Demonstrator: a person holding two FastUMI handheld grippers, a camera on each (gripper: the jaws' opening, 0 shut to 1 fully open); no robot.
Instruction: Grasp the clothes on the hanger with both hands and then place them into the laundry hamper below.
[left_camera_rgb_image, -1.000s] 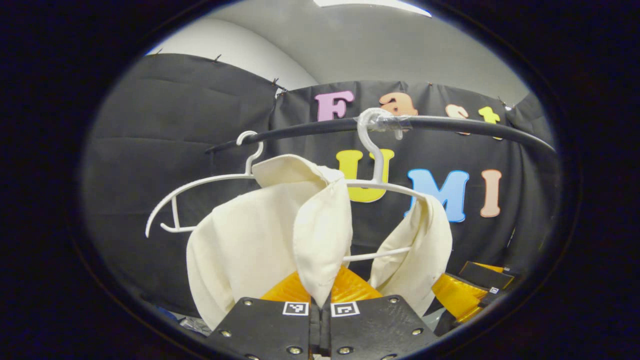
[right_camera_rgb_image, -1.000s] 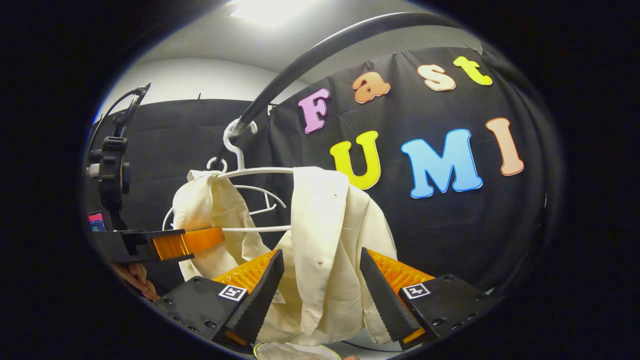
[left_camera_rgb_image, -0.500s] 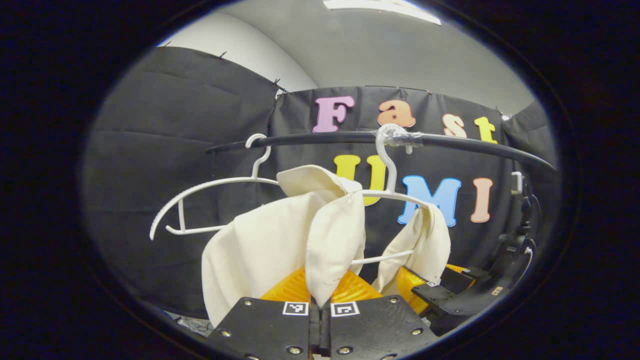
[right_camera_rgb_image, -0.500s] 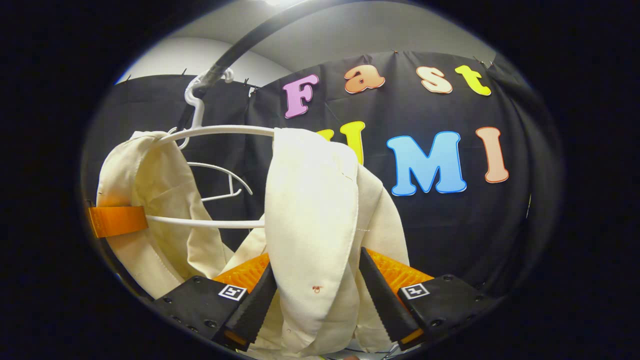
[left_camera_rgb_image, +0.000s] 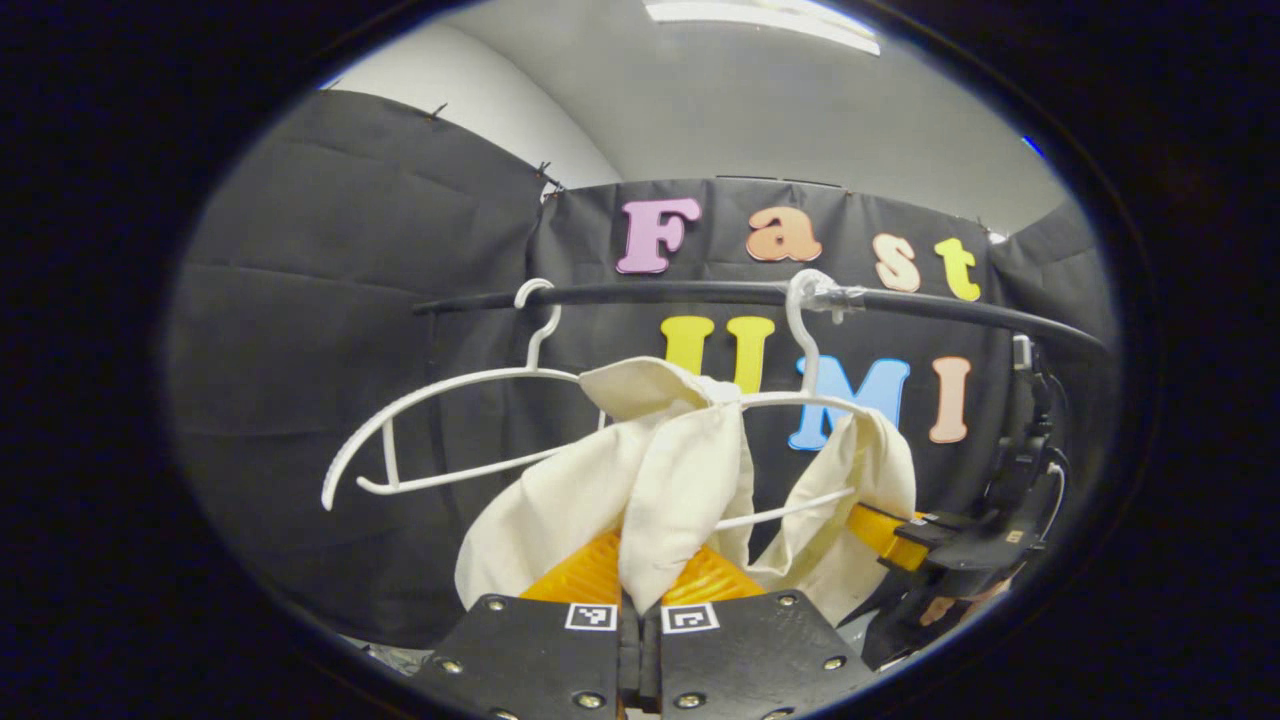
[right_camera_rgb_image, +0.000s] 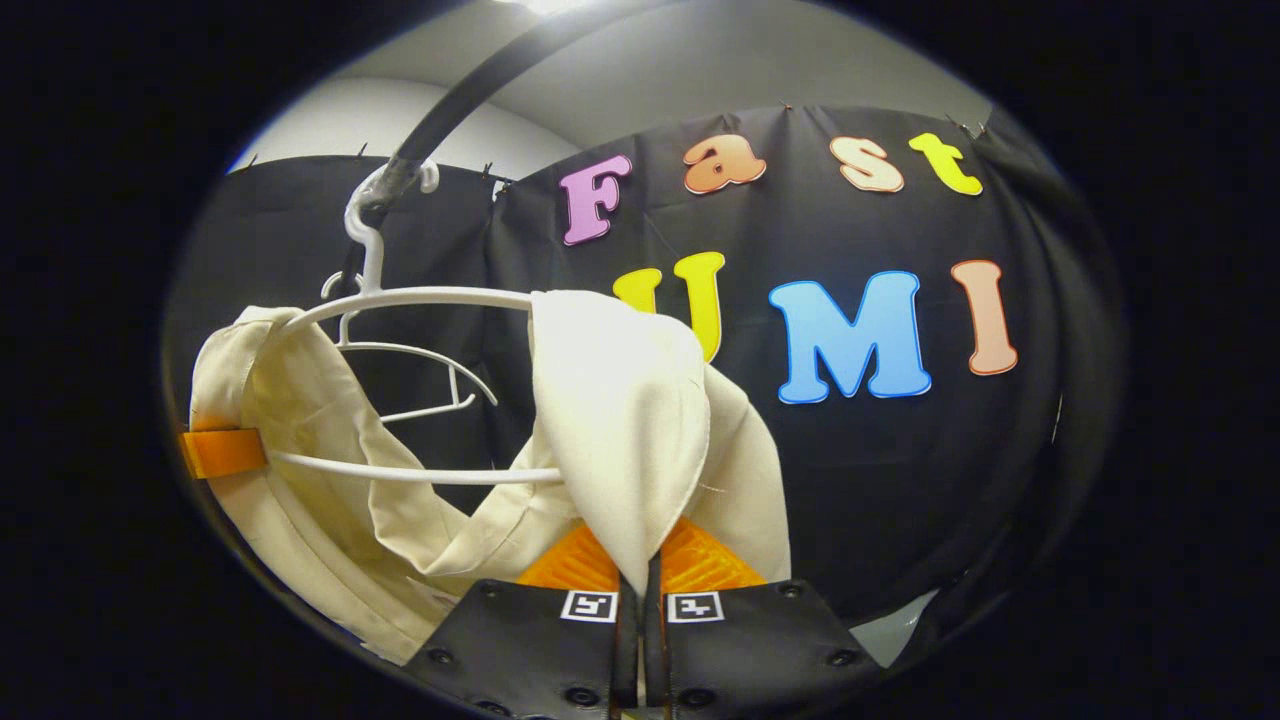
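Cream garment (left_camera_rgb_image: 640, 480) draped on white hanger (right_camera_rgb_image: 420, 300); left gripper (left_camera_rgb_image: 640, 600) and right gripper (right_camera_rgb_image: 640, 590) each clamped on a fold below the hanger.

Left gripper (left_camera_rgb_image: 640, 600) pinches cream garment (left_camera_rgb_image: 680, 480) (on white hanger (left_camera_rgb_image: 800, 402)).

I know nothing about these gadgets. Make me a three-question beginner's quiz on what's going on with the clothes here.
1. True or false: the right gripper has its jaws open around empty air.
2. What does the cream garment hang on?
A. a white hanger
B. a wall hook
C. a chair back
3. How many white hangers hang on the black rail in the left gripper view?

Key:
1. False. Its jaws are shut on a fold of the garment; so are those of the left gripper.
2. A, the draped hanger.
3. Two: the draped one and a bare hanger beside it.
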